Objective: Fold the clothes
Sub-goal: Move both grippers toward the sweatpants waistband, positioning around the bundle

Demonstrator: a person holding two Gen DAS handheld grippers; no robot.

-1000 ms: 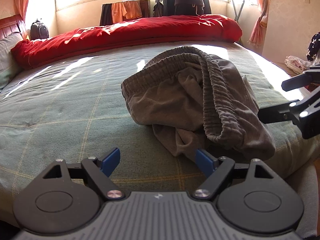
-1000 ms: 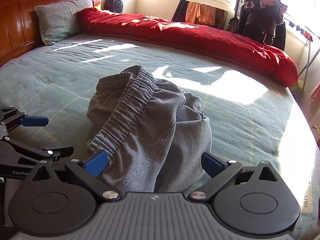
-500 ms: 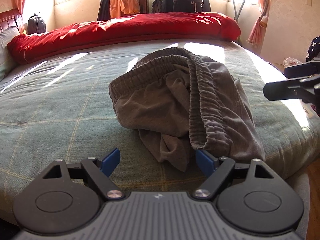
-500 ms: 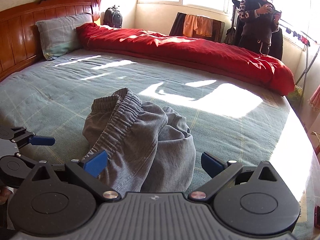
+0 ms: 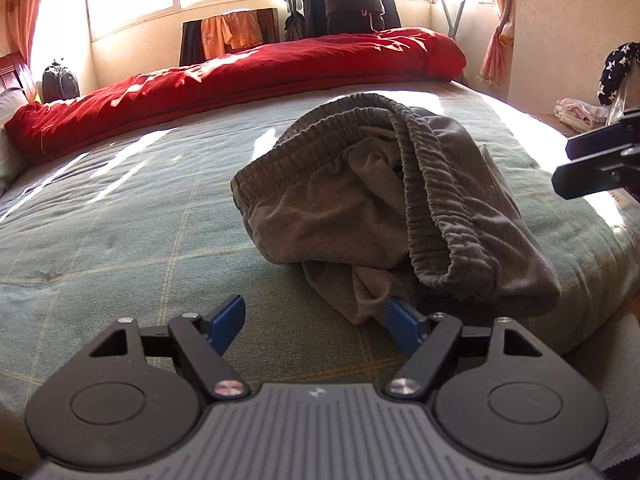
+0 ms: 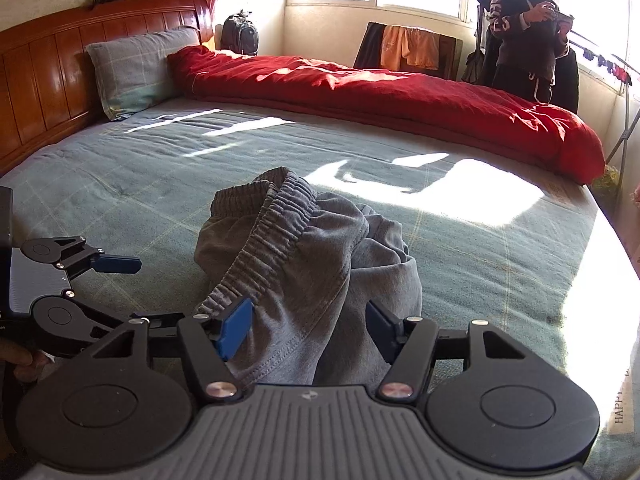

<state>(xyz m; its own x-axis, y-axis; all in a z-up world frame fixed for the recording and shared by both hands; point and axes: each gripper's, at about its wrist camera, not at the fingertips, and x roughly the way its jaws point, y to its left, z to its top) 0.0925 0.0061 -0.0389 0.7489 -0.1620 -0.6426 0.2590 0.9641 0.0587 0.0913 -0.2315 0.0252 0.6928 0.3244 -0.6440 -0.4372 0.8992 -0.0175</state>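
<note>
Crumpled grey cotton shorts with ribbed elastic waistband (image 5: 384, 208) heaped at frame centre on green checked bed sheet (image 5: 120, 216) — unfolded. Smaller in both views than a second ago, cameras pulled back. Left gripper (image 5: 316, 320) and right gripper (image 6: 308, 320) spread wide, gripping nothing — no fold visible.

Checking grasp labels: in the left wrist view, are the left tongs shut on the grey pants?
No. The left tongs stand open, blue pads apart, with only a low corner of the grey pants lying beside the right pad.
</note>
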